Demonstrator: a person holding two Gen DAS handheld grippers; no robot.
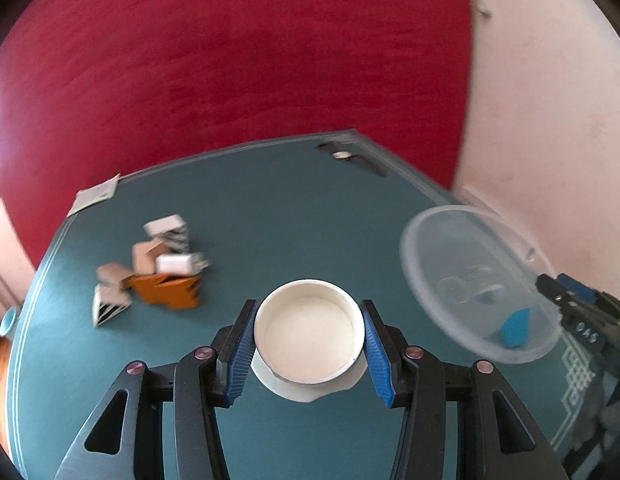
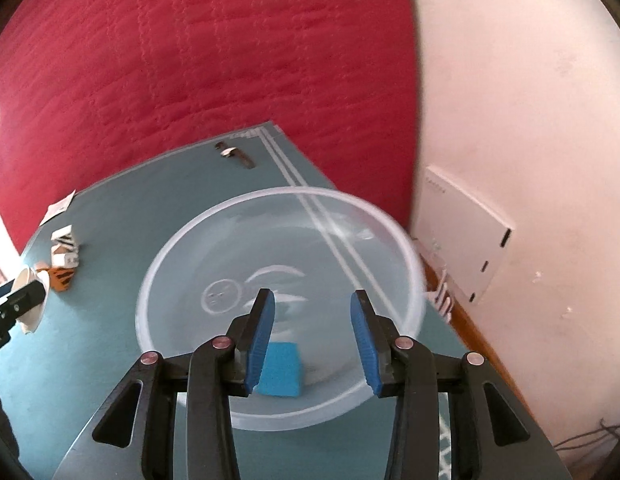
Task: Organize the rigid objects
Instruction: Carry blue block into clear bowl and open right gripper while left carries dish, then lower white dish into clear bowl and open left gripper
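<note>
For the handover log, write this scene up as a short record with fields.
left gripper: shut on white cup
right gripper: jaws apart over clear bowl, nothing seen between the pads
blue block: inside clear bowl
small boxes: heaped together, left of white cup
table: teal top

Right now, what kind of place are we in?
Probably a room in a home: a teal-covered table with small boxes, pushed against a red quilted cover and a pale wall with a white wall box.
</note>
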